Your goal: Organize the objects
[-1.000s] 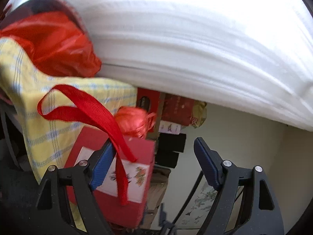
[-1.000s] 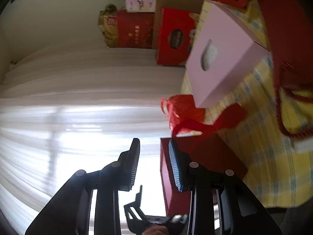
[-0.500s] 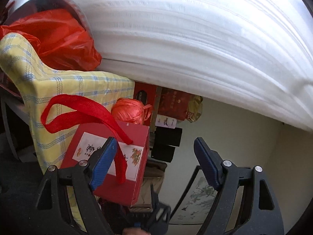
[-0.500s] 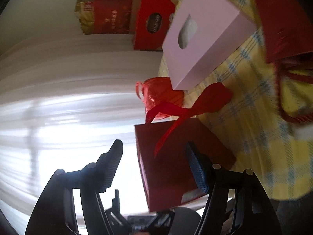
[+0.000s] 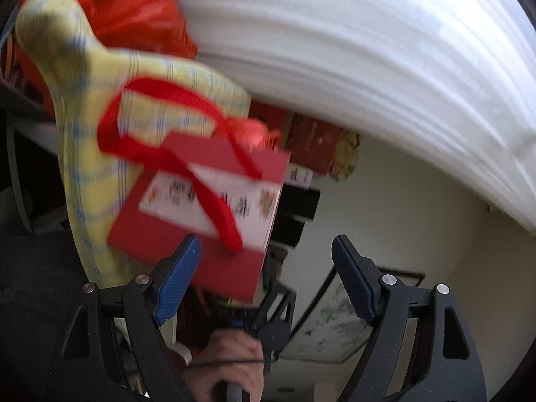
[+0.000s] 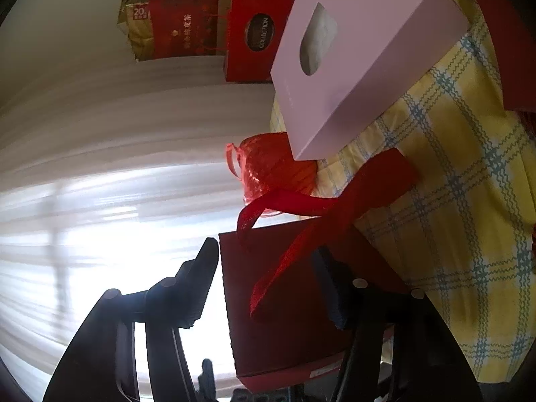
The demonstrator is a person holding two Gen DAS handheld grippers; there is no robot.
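A flat red gift box (image 5: 214,268) with a white label and a red ribbon handle (image 5: 150,85) overhangs the edge of a table under a yellow checked cloth (image 5: 83,77). My left gripper (image 5: 264,241) is open just short of the box, whose lower corner lies between its blue pads. In the right wrist view the same box (image 6: 301,335) sits between the fingers of my right gripper (image 6: 264,248). Its jaws are closing, and a thin bright gap still shows at the left finger. A person's hand (image 5: 227,361) holds that gripper below the box.
A pink tissue box (image 6: 368,50) and a red twine ball (image 6: 274,164) sit on the checked cloth (image 6: 452,201) behind the gift box. Red gift boxes (image 6: 254,30) stand by the wall. A red plastic bag (image 5: 134,10) lies farther along the table. White curtains fill the background.
My right gripper's jaws spread and moved from beside the box to either side of it. The left gripper has come closer to the box, which now looks larger and blurred.
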